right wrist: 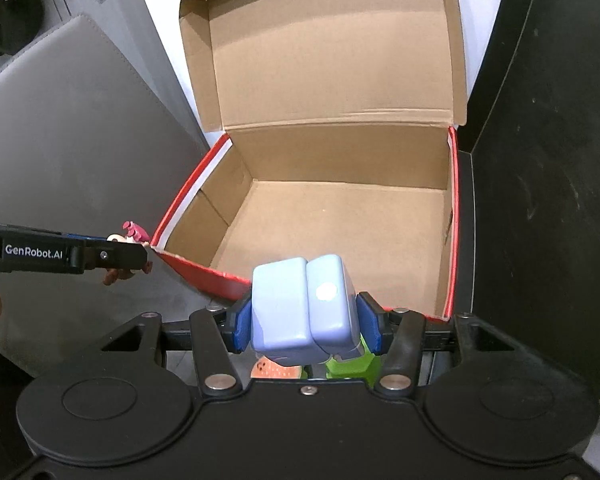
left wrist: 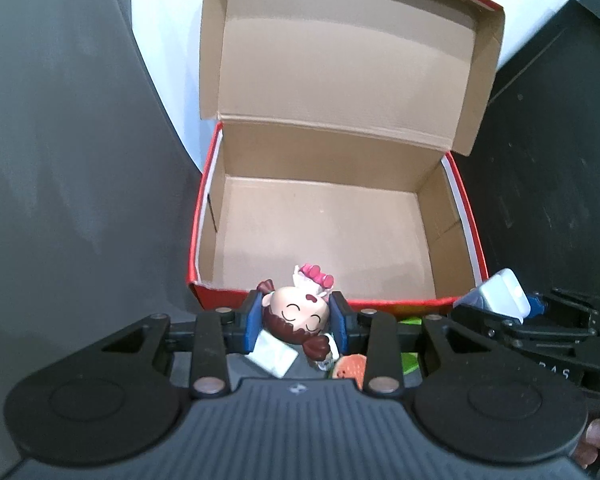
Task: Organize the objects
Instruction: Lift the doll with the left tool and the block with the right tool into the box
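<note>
Ahead of both grippers and below them, the red cardboard box [left wrist: 466, 216] stands on the dark tabletop [left wrist: 548, 184] with its lid flipped back and its brown floor bare, so the step in hand looks like the carry toward it. The next move would call for bringing each load past the near wall before letting go. The right gripper [right wrist: 306, 326] is clamped on a pale blue rounded case [right wrist: 300, 308] with a shiny spot, and the left gripper [left wrist: 296, 322] pinches a small doll [left wrist: 296, 314] with brown pigtails, closed smiling eyes and a pink bow, both just short of the box's near rim.
</note>
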Action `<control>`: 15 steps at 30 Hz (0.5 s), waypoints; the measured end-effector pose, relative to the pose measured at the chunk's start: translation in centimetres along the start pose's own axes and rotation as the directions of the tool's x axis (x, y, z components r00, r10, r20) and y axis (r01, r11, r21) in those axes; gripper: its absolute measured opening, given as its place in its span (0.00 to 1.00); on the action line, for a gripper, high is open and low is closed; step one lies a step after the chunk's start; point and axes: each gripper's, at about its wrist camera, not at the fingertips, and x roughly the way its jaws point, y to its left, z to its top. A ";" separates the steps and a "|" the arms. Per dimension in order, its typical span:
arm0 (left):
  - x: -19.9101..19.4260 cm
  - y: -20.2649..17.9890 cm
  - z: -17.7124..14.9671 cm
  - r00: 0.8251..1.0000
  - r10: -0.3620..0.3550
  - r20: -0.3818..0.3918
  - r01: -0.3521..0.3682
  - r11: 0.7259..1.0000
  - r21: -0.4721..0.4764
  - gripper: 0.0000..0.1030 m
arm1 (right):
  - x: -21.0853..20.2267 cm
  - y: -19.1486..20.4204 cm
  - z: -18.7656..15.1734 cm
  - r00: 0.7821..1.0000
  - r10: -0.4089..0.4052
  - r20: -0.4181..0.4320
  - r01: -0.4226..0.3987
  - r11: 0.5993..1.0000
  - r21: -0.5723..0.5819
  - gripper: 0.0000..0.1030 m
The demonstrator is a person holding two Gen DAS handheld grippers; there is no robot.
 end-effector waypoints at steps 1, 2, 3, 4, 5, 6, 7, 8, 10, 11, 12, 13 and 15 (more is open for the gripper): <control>0.0 0.1 0.2 1.000 0.001 0.004 -0.001 1.000 -0.002 0.34 | 0.1 0.0 0.2 1.000 0.003 0.002 -0.003 1.000 -0.004 0.49; 0.1 0.2 0.4 1.000 0.003 0.007 -0.003 1.000 -0.003 0.34 | 0.1 0.1 0.4 1.000 0.007 0.006 -0.007 1.000 -0.009 0.49; 0.2 0.2 0.7 1.000 0.004 0.011 -0.004 1.000 -0.003 0.34 | 0.2 0.1 0.6 1.000 0.011 0.009 -0.011 1.000 -0.012 0.49; 0.2 0.3 1.0 1.000 0.006 0.014 -0.006 1.000 -0.003 0.34 | 0.3 0.1 0.8 1.000 0.015 0.012 -0.014 1.000 -0.015 0.49; 0.3 0.3 1.2 1.000 0.007 0.017 -0.007 1.000 -0.004 0.34 | 0.3 0.1 1.1 1.000 0.017 0.016 -0.017 1.000 -0.018 0.49; 0.4 0.4 1.6 1.000 0.009 0.020 -0.008 1.000 -0.004 0.34 | 0.4 0.1 1.4 1.000 0.021 0.020 -0.020 1.000 -0.019 0.49; 0.6 0.4 1.9 1.000 0.011 0.022 -0.011 1.000 -0.003 0.34 | 0.5 0.0 1.6 0.999 0.024 0.022 -0.024 1.000 -0.018 0.49; 0.6 0.5 2.2 1.000 0.013 0.025 -0.013 1.000 0.000 0.34 | 0.6 0.0 1.8 0.999 0.027 0.024 -0.027 0.999 -0.018 0.49; 0.7 0.5 2.9 0.999 0.022 0.034 -0.022 1.000 0.009 0.34 | 0.8 -0.1 2.2 0.999 0.031 0.029 -0.031 0.999 -0.021 0.49; 0.7 0.5 3.2 0.999 0.026 0.037 -0.026 1.000 0.013 0.34 | 0.8 -0.1 2.4 0.999 0.034 0.030 -0.033 0.999 -0.023 0.49; 0.8 0.5 3.7 0.999 0.030 0.041 -0.031 0.999 0.017 0.34 | 0.9 -0.1 2.6 0.999 0.038 0.032 -0.037 0.999 -0.027 0.49; 0.8 0.5 3.9 0.999 0.032 0.043 -0.033 0.999 0.019 0.34 | 0.9 -0.1 2.8 0.999 0.041 0.033 -0.040 0.999 -0.031 0.49; 1.1 0.6 4.6 0.998 0.040 0.045 -0.041 0.999 0.019 0.34 | 1.2 0.0 3.4 0.998 0.049 0.037 -0.048 0.998 -0.036 0.49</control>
